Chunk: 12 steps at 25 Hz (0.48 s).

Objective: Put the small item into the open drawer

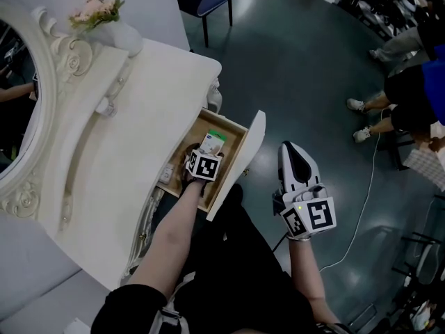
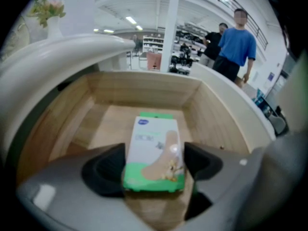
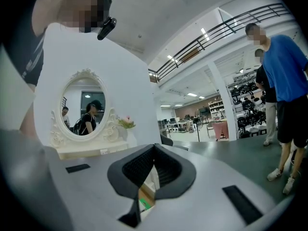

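In the open pale wooden drawer (image 2: 144,83) of the white dressing table (image 1: 139,117), the small white-and-green cardboard box (image 2: 153,143) is seen lying flat, in the lower middle of the left gripper view, between the widely spread, seemingly unpressing jaws of the left gripper (image 2: 156,154), so the placing is judged done and a straight withdrawal is called for, the right gripper (image 3: 153,165) being closed and empty.

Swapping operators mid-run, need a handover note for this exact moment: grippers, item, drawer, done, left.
Left gripper: inside the open drawer, jaws wide, small green-and-white box between them; the pads do not seem to press it.
Right gripper: shut, empty, held over the floor to the right of the drawer front.
Box: appears to lie flat on the drawer floor.
Done: item is in the drawer.
Left: draw the left gripper out without dragging the box.
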Each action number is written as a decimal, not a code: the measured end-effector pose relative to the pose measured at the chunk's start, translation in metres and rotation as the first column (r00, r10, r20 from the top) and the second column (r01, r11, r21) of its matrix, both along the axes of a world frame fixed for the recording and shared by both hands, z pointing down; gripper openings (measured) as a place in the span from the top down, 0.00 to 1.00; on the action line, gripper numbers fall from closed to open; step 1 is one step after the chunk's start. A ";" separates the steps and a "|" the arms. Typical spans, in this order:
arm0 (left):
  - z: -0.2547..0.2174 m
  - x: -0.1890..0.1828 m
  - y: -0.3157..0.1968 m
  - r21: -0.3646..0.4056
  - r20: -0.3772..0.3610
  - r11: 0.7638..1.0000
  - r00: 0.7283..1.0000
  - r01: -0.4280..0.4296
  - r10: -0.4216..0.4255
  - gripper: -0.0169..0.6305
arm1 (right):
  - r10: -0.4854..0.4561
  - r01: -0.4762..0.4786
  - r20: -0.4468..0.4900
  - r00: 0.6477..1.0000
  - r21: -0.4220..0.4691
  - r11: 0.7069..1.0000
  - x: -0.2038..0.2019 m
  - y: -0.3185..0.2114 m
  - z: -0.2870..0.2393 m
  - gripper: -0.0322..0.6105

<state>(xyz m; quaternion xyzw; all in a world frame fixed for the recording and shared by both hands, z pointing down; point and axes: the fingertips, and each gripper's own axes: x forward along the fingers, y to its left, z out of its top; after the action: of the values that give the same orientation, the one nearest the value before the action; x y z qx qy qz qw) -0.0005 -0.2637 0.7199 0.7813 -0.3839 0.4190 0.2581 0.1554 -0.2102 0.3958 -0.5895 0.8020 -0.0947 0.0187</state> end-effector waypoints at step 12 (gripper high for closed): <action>-0.107 0.012 -0.032 0.255 -0.163 0.966 0.987 0.046 -0.004 0.50 | -0.019 0.019 0.008 1.000 0.033 0.999 -0.010 0.001 -0.010 0.95</action>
<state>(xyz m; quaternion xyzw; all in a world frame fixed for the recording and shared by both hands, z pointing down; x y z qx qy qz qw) 0.0120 -0.2953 0.6126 0.8345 -0.4230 0.2977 0.1900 0.1456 -0.2094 0.3855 -0.5812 0.8088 -0.0842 0.0306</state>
